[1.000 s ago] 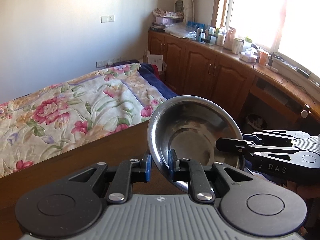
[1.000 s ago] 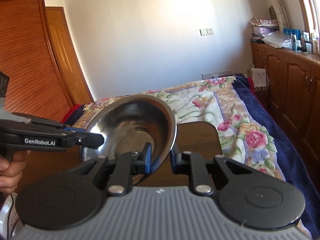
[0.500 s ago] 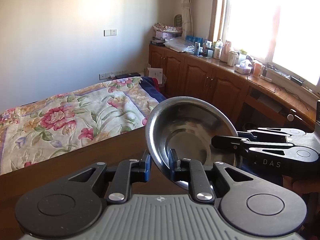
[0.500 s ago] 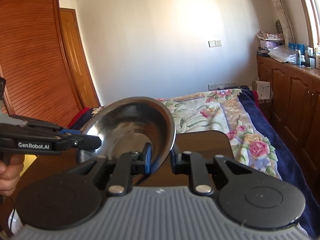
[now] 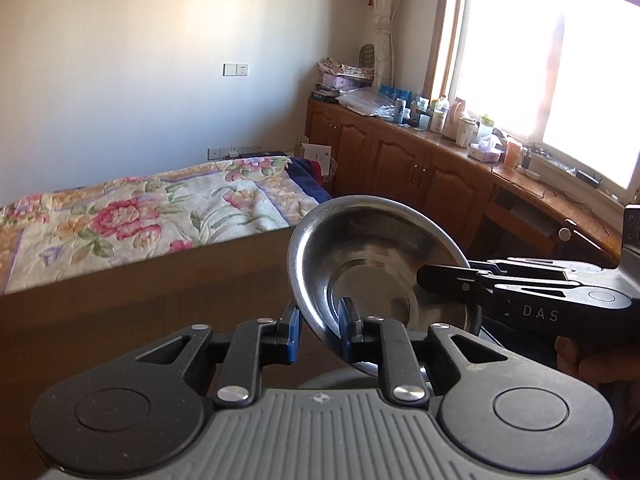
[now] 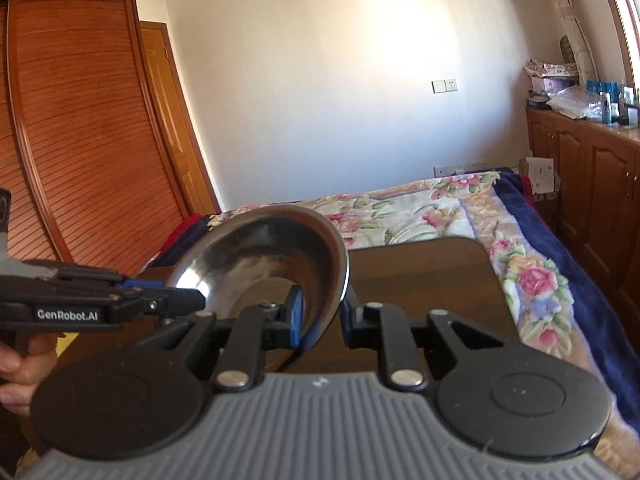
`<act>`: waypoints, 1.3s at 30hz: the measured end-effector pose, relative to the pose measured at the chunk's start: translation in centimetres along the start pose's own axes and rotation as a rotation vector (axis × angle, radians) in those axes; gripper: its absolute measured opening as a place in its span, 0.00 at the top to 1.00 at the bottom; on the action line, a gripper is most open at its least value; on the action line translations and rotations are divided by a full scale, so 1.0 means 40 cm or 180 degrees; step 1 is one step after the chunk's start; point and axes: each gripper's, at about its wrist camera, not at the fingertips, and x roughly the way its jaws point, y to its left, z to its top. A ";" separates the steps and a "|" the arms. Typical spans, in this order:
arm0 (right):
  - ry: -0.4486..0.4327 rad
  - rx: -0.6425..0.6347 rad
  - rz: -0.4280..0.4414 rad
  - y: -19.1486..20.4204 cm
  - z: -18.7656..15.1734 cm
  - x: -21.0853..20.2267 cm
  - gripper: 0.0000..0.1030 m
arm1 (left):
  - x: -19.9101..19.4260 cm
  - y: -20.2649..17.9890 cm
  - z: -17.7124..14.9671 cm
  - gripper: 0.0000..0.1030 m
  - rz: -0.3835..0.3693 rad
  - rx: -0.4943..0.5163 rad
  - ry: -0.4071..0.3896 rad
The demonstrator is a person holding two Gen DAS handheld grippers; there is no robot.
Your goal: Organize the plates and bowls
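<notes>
The left gripper [image 5: 318, 330] and the right gripper [image 6: 320, 316] each pinched the rim of one shiny metal bowl [image 5: 372, 264]. The bowl sat low in the middle of each frame.

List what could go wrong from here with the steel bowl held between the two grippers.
1. The steel bowl is pinched only at thin rim edges by the left gripper and the right gripper; the smooth metal could slip.
2. The bowl is tilted in mid-air above the wooden table, so a lost grip likely means a drop.
3. If the grippers pull unevenly, the bowl could twist free.
</notes>
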 end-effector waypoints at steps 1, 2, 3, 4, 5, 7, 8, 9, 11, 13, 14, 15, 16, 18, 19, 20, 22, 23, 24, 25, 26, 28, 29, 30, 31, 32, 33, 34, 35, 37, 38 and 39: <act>0.0003 0.0019 0.0015 0.002 -0.013 -0.002 0.79 | -0.006 0.000 -0.011 0.79 0.0000 -0.0023 0.0004; 0.0004 0.0034 0.0032 0.005 -0.026 -0.003 0.79 | -0.010 0.001 -0.024 0.79 0.0003 -0.0042 0.0003; 0.0001 0.0049 0.0047 0.009 -0.036 -0.007 0.79 | -0.015 0.002 -0.037 0.79 0.0009 -0.0051 -0.0006; 0.0001 0.0068 0.0063 0.013 -0.045 -0.008 0.79 | -0.020 0.002 -0.048 0.79 0.0017 -0.0059 -0.0020; 0.0000 0.0082 0.0080 0.018 -0.056 -0.010 0.79 | -0.026 0.003 -0.060 0.79 0.0030 -0.0075 -0.0038; -0.0006 0.0107 0.0101 0.027 -0.074 -0.016 0.79 | -0.040 0.003 -0.081 0.79 0.0051 -0.0097 -0.0066; -0.0017 0.0117 0.0106 0.030 -0.081 -0.019 0.79 | -0.047 0.002 -0.092 0.79 0.0058 -0.0095 -0.0090; -0.0027 0.0130 0.0115 0.033 -0.087 -0.021 0.79 | -0.056 0.000 -0.100 0.79 0.0064 -0.0094 -0.0110; -0.0054 0.0167 0.0131 0.042 -0.095 -0.030 0.79 | -0.069 -0.003 -0.116 0.79 0.0085 -0.0096 -0.0146; -0.0090 0.0177 0.0133 0.051 -0.102 -0.037 0.79 | -0.080 -0.011 -0.130 0.79 0.0113 -0.0086 -0.0181; -0.0112 0.0186 0.0138 0.053 -0.105 -0.042 0.79 | -0.086 -0.014 -0.138 0.79 0.0125 -0.0083 -0.0191; -0.0134 0.0205 0.0149 0.056 -0.108 -0.048 0.79 | -0.092 -0.018 -0.145 0.79 0.0133 -0.0084 -0.0202; -0.0158 0.0229 0.0166 0.058 -0.113 -0.055 0.79 | -0.098 -0.020 -0.151 0.79 0.0136 -0.0091 -0.0212; -0.0199 0.0264 0.0191 0.060 -0.121 -0.068 0.79 | -0.110 -0.023 -0.163 0.79 0.0135 -0.0108 -0.0226; -0.0220 0.0277 0.0199 0.061 -0.125 -0.073 0.79 | -0.115 -0.025 -0.169 0.79 0.0131 -0.0118 -0.0233; -0.0236 0.0291 0.0208 0.060 -0.129 -0.078 0.79 | -0.121 -0.028 -0.175 0.79 0.0128 -0.0128 -0.0241; -0.0253 0.0303 0.0227 0.064 -0.138 -0.085 0.79 | -0.130 -0.032 -0.186 0.79 0.0144 -0.0139 -0.0251; -0.0257 0.0298 0.0228 0.066 -0.142 -0.088 0.79 | -0.135 -0.036 -0.194 0.79 0.0156 -0.0140 -0.0257; -0.0260 0.0296 0.0225 0.067 -0.147 -0.092 0.79 | -0.139 -0.039 -0.202 0.79 0.0166 -0.0149 -0.0258; -0.0259 0.0302 0.0219 0.069 -0.150 -0.090 0.79 | -0.142 -0.041 -0.207 0.79 0.0172 -0.0167 -0.0254; -0.0257 0.0294 0.0209 0.071 -0.154 -0.090 0.79 | -0.144 -0.043 -0.215 0.79 0.0183 -0.0191 -0.0252; -0.0250 0.0228 0.0166 0.081 -0.161 -0.092 0.79 | -0.147 -0.049 -0.228 0.79 0.0200 -0.0226 -0.0240; -0.0242 0.0193 0.0146 0.085 -0.164 -0.093 0.79 | -0.149 -0.052 -0.234 0.79 0.0218 -0.0230 -0.0239; -0.0241 0.0158 0.0131 0.089 -0.167 -0.095 0.79 | -0.150 -0.056 -0.239 0.79 0.0235 -0.0231 -0.0234; -0.0240 0.0128 0.0112 0.093 -0.171 -0.097 0.79 | -0.150 -0.058 -0.244 0.79 0.0251 -0.0232 -0.0225; -0.0236 0.0102 0.0094 0.096 -0.175 -0.098 0.79 | -0.149 -0.059 -0.245 0.79 0.0264 -0.0230 -0.0218; -0.0236 0.0065 0.0072 0.099 -0.176 -0.096 0.79 | -0.147 -0.059 -0.247 0.79 0.0276 -0.0224 -0.0211; -0.0242 0.0041 0.0055 0.102 -0.177 -0.098 0.79 | -0.145 -0.060 -0.250 0.79 0.0284 -0.0221 -0.0203; -0.0247 0.0022 0.0043 0.103 -0.177 -0.097 0.79 | -0.143 -0.059 -0.251 0.79 0.0290 -0.0222 -0.0193; -0.0256 -0.0002 0.0024 0.106 -0.177 -0.093 0.79 | -0.138 -0.057 -0.255 0.79 0.0306 -0.0223 -0.0180; -0.0256 -0.0019 0.0015 0.108 -0.176 -0.091 0.79 | -0.138 -0.055 -0.260 0.79 0.0318 -0.0224 -0.0175; -0.0255 -0.0035 0.0003 0.110 -0.179 -0.090 0.79 | -0.135 -0.054 -0.262 0.78 0.0328 -0.0224 -0.0168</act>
